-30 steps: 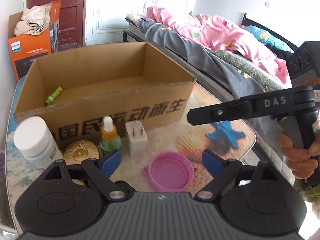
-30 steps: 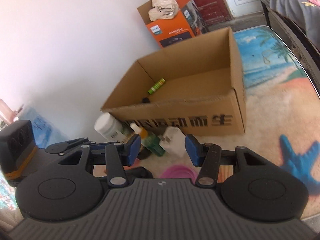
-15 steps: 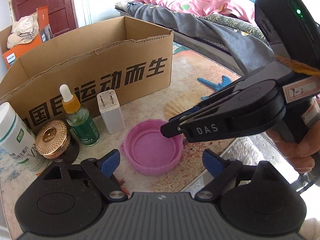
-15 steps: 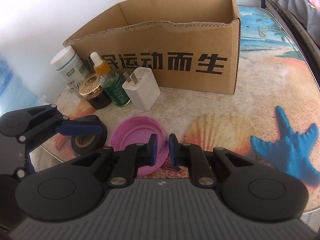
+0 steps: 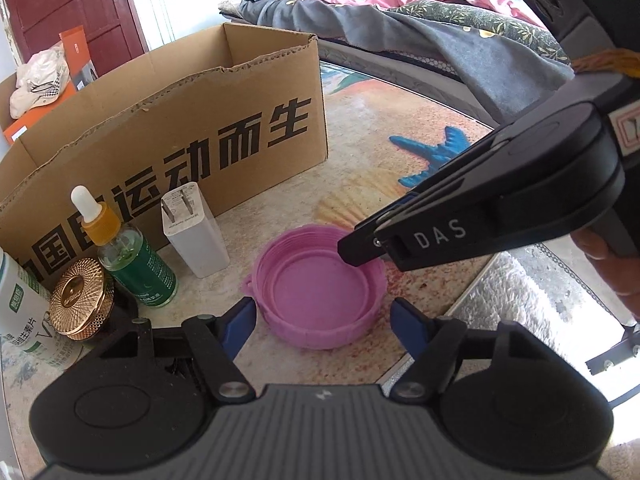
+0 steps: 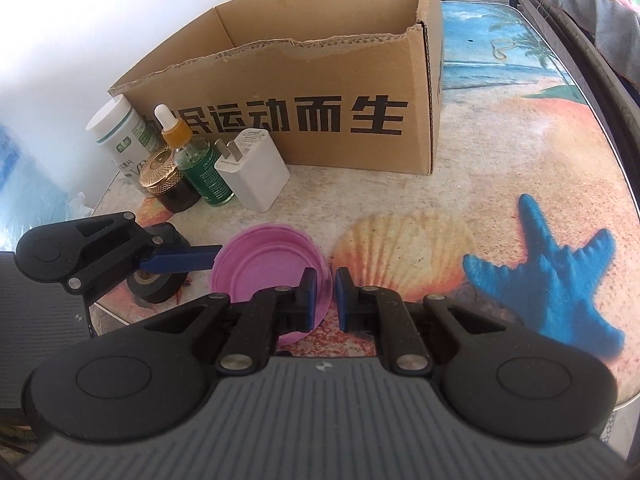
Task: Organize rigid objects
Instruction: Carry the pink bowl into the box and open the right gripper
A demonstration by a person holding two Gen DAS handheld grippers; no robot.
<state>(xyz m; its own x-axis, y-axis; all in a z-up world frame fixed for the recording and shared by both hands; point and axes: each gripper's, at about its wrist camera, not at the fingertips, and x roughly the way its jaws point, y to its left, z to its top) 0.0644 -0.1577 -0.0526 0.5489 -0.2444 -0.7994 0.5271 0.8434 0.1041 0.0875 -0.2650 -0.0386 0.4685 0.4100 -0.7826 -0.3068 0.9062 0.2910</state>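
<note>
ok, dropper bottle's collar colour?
Orange collar on the dropper bottle, white bulb above, green body below. Clearest in the left wrist view.

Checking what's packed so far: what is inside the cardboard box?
From both wrist views only the bare inner walls of the cardboard box show near its torn top edge. Its floor is hidden behind the front wall, so any contents cannot be seen.

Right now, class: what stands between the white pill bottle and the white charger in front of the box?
In the right wrist view, the gold-lidded jar and green dropper bottle stand between the pill bottle and charger.
</note>
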